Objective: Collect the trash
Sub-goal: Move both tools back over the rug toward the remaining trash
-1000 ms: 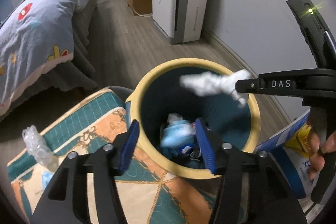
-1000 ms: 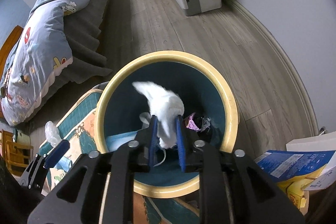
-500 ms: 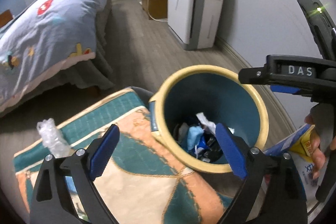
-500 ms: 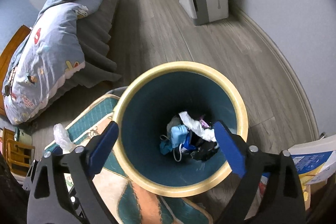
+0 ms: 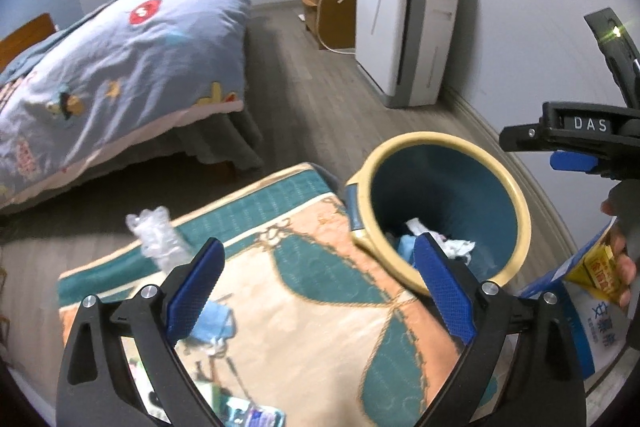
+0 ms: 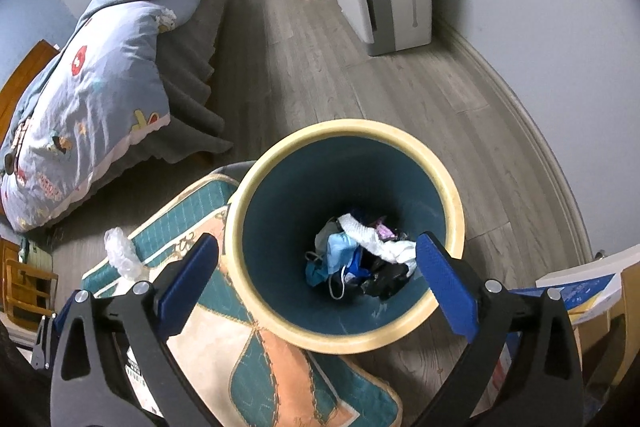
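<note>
While both sets of jaws gape, nothing sits between the pads: the right gripper, jaws opening, hangs over the trash bin, with the white crumpled tissue and blue mask below it in the bin. The left gripper, wide, is above the rug; a crumpled plastic wrap lies just beyond its left pad.

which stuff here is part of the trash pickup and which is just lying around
Job:
- trash bin
- crumpled clear plastic on rug
- blue face mask on rug
- wrappers at rug's near edge

Just there:
- rug
- bed
- air purifier
- wooden cabinet
</note>
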`<state>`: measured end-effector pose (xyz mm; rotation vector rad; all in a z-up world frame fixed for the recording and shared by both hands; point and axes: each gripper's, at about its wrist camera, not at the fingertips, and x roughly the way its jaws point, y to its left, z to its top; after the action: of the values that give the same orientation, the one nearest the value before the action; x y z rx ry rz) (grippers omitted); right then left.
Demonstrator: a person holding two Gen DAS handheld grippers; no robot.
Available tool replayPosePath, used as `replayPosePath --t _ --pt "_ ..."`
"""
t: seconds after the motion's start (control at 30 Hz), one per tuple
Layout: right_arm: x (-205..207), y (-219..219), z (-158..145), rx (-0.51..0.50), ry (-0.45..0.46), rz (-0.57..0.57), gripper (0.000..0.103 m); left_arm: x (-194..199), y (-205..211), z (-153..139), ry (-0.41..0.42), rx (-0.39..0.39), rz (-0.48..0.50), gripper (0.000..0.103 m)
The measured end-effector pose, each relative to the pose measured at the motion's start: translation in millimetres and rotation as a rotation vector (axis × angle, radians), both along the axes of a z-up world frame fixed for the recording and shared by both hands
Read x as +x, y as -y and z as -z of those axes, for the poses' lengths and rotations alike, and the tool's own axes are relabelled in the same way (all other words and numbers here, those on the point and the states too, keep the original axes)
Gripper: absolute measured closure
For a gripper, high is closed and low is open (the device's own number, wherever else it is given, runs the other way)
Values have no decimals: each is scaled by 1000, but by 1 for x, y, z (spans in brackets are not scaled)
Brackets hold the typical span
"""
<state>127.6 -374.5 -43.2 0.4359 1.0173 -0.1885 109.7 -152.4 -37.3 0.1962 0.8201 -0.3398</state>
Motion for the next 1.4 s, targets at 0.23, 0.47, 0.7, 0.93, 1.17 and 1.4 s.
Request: replayPosePath --t 0.23,0.47,0.7,0.93,1.17,1.4 --pt "-12 -20 -6 -18 1 -43 6 -19 -34 -12 19 -5 -63 8" --pt "-18 -53 -12 -40 13 -120 6 -38 -71 -18 31 0 -123 8" --pt "-19 -91 -17 -70 28 -200 6 -54 -111 -19 31 5 -181 8" --pt "-23 -129 -12 -95 21 -286 6 -69 -149 -6 8 53 -220 8" --pt "-22 -175 2 -101 -15 -375 6 -79 -179 22 -67 119 -252 8" --pt "-25 -224 25 -69 -73 -469 6 -89 -208 47 -113 194 -287 8"
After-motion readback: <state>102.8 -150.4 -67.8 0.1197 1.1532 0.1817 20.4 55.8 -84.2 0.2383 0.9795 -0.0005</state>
